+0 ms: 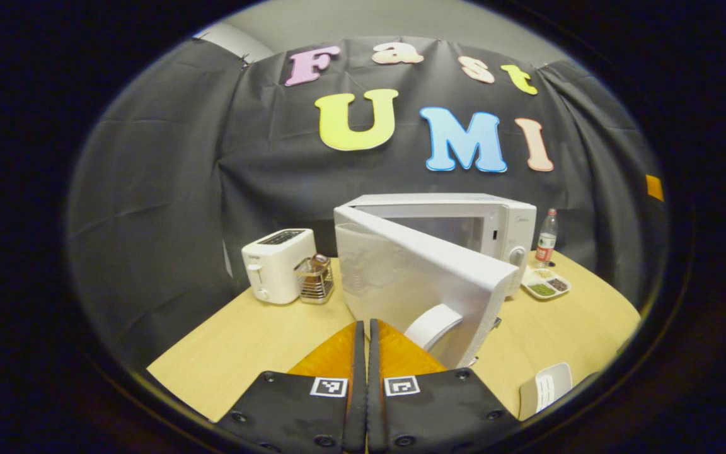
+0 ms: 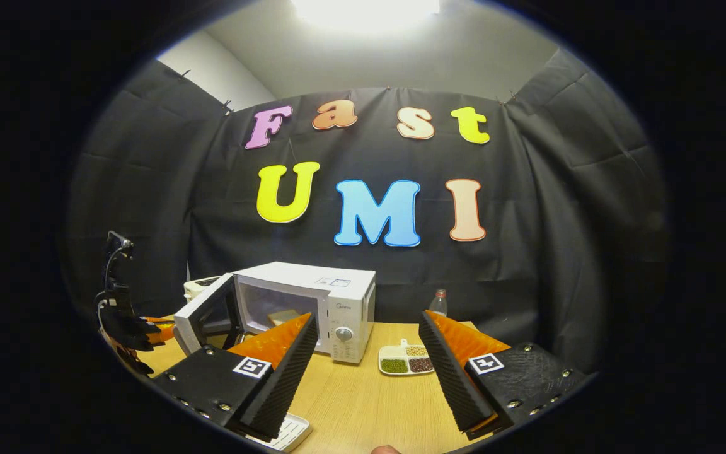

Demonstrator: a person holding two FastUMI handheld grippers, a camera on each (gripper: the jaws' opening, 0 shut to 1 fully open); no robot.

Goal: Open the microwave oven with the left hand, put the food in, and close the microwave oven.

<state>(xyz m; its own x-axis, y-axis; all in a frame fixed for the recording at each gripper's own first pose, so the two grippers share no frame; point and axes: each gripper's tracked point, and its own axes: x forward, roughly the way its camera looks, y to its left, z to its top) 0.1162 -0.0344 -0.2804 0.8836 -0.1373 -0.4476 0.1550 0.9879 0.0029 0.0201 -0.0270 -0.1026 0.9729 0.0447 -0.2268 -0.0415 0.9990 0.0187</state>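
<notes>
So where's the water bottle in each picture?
Left gripper view: the water bottle stands at the right, just past the microwave oven's right end, behind the divided snack tray.
Right gripper view: the bottle is near the middle, right of the microwave oven, behind the same tray.
Shared landmark: the snack tray.

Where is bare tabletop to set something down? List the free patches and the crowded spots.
Free: the table in front of the microwave, ahead of the sectioned dish; and the near-left tabletop before the toaster.
Crowded: around the open door, and between toaster, metal rack and microwave.
</notes>
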